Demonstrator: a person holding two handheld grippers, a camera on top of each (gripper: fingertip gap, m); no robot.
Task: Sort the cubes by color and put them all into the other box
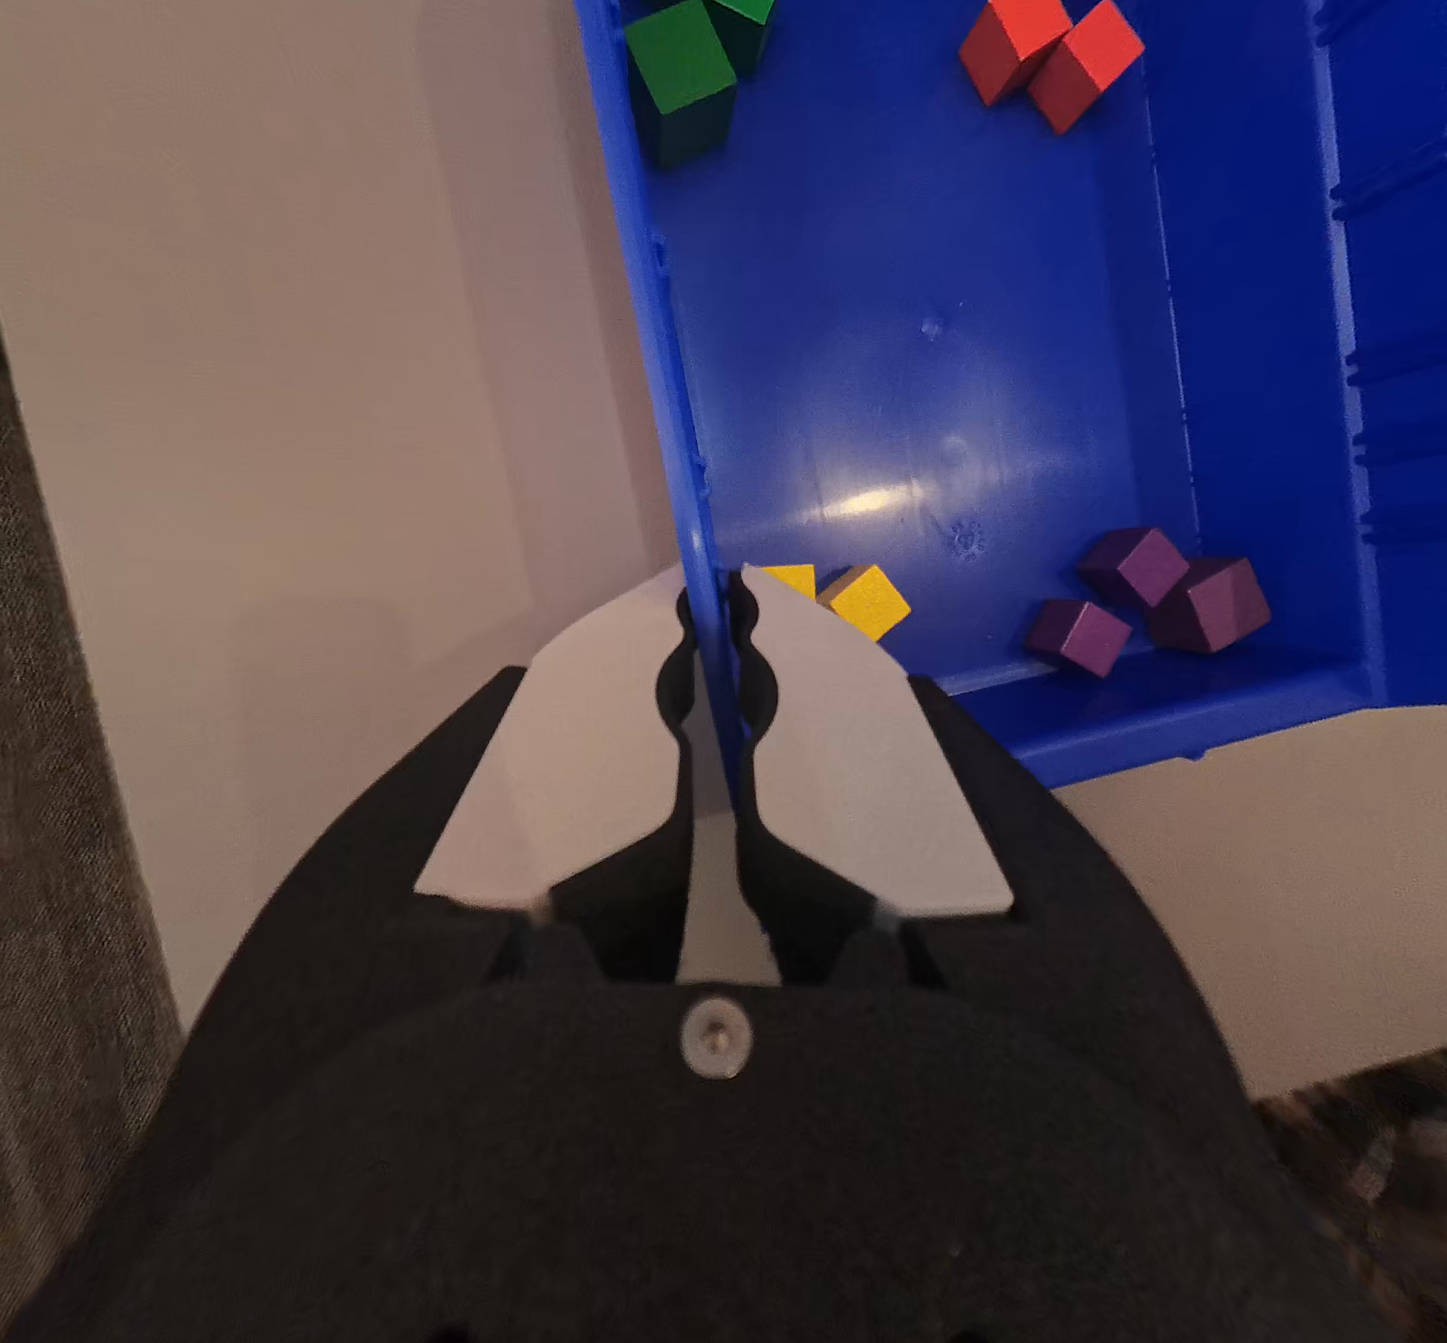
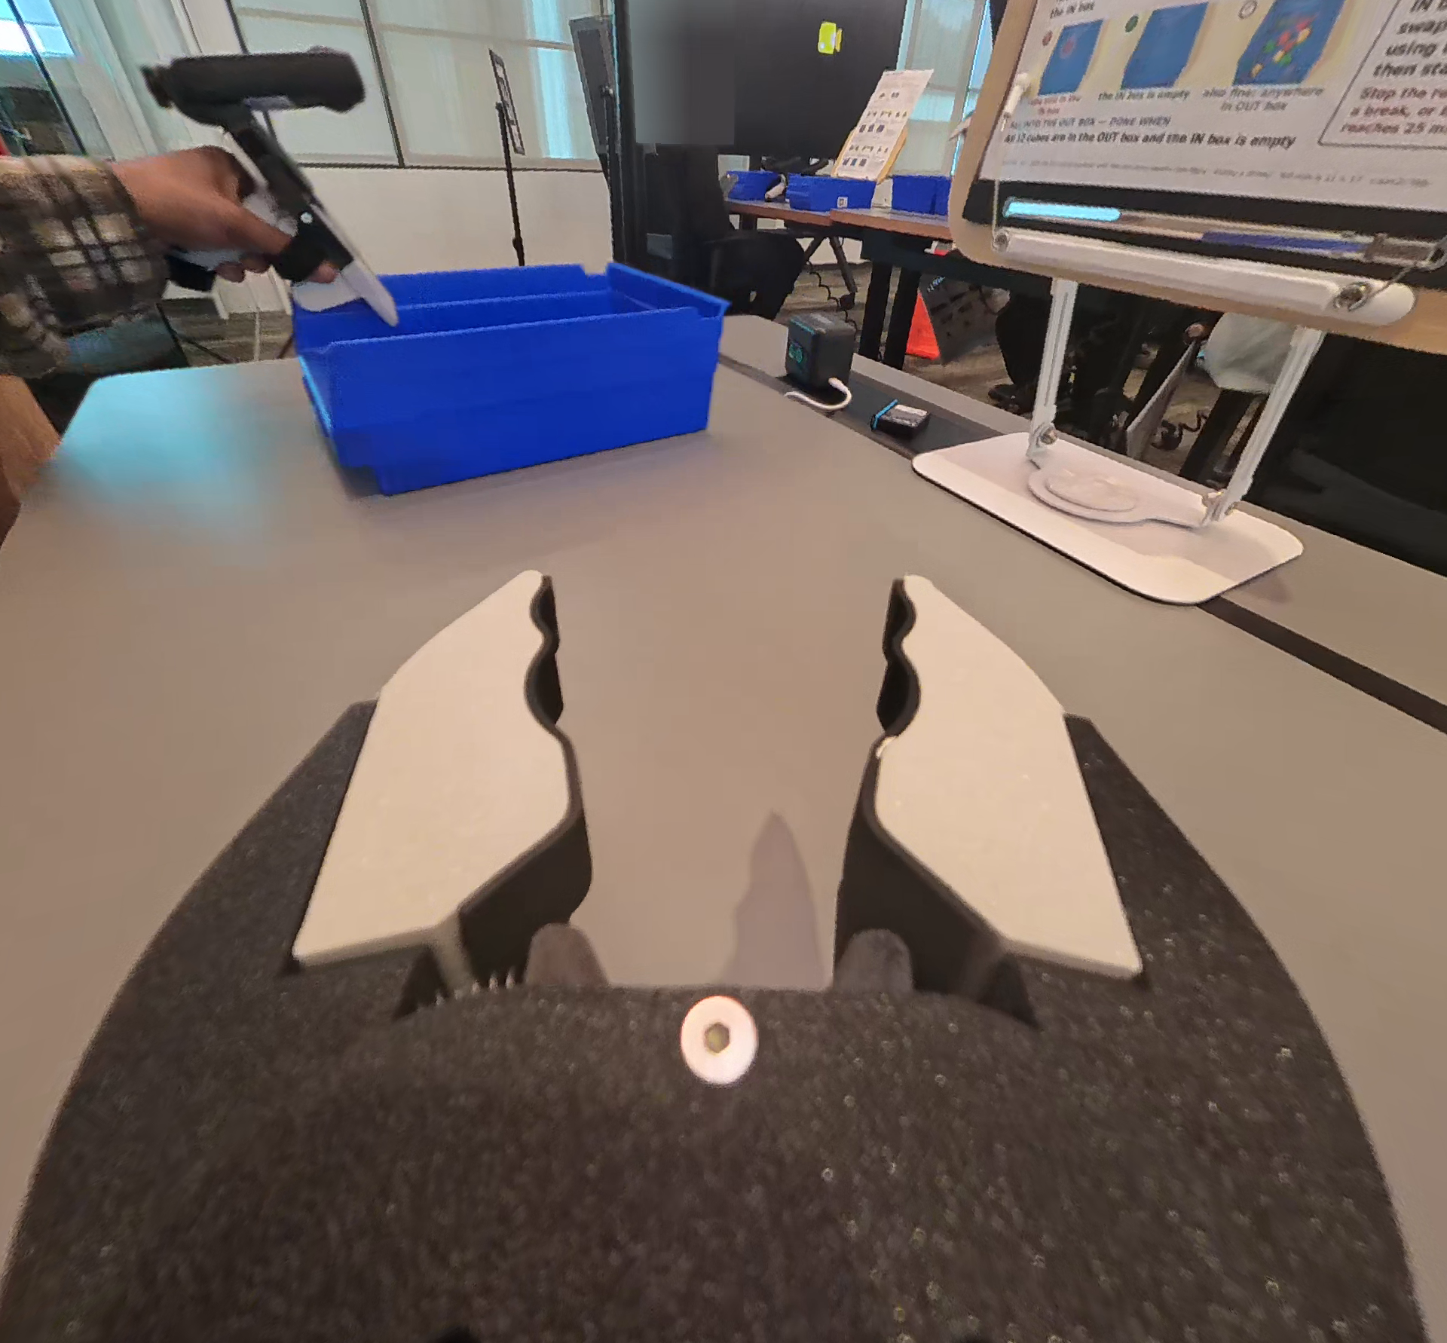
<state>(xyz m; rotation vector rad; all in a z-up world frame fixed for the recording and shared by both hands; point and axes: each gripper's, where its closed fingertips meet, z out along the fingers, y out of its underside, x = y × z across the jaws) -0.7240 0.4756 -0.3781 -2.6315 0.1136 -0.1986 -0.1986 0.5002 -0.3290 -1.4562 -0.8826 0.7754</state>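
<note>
Two yellow cubes [image 1: 865,601] lay beside the left gripper [image 1: 711,585], its fingers clenched on the blue box [image 1: 979,366] wall; shifting it seemed next. Right gripper [image 2: 724,585] hung released.

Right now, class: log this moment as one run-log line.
left gripper: shut on blue plastic box wall | right gripper: open, empty, over grey table | cubes: sorted
</note>
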